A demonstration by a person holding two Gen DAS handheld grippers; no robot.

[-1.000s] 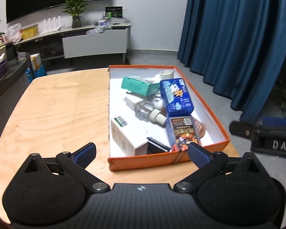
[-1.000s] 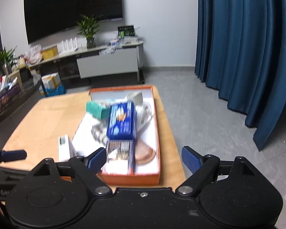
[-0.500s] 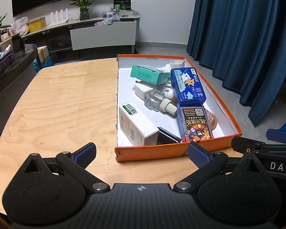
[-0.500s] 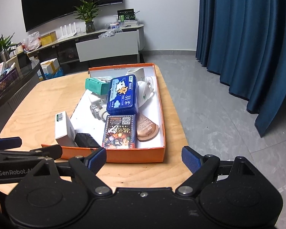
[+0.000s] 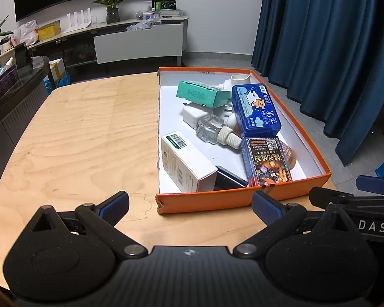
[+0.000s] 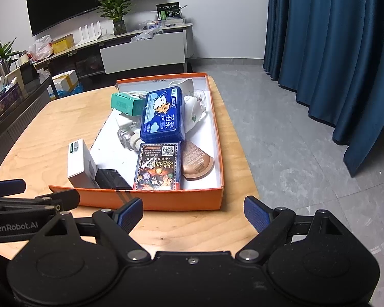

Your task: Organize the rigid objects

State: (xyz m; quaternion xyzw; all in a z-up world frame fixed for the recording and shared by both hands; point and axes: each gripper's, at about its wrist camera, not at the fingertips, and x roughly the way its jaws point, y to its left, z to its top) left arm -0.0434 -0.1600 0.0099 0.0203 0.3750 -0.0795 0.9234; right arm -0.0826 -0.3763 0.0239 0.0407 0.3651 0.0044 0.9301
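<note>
Orange box (image 5: pixel 217 202) on wooden table (image 5: pixel 84 133), long axis pointing away toward the far edge. Inside, left to right: white carton (image 5: pixel 187 163), long side lying along the box; blue tin (image 5: pixel 254 110) likewise. Left gripper (image 5: pixel 189 204) spread wide, empty; right gripper (image 6: pixel 193 211) the same.

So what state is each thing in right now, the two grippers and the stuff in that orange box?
left gripper: open, empty
right gripper: open, empty
orange box: lidless, on table
blue tin: closed, atop the pile
white carton: closed, lying flat
clear bottle: capped, on its side
green carton: closed, tilted
</note>
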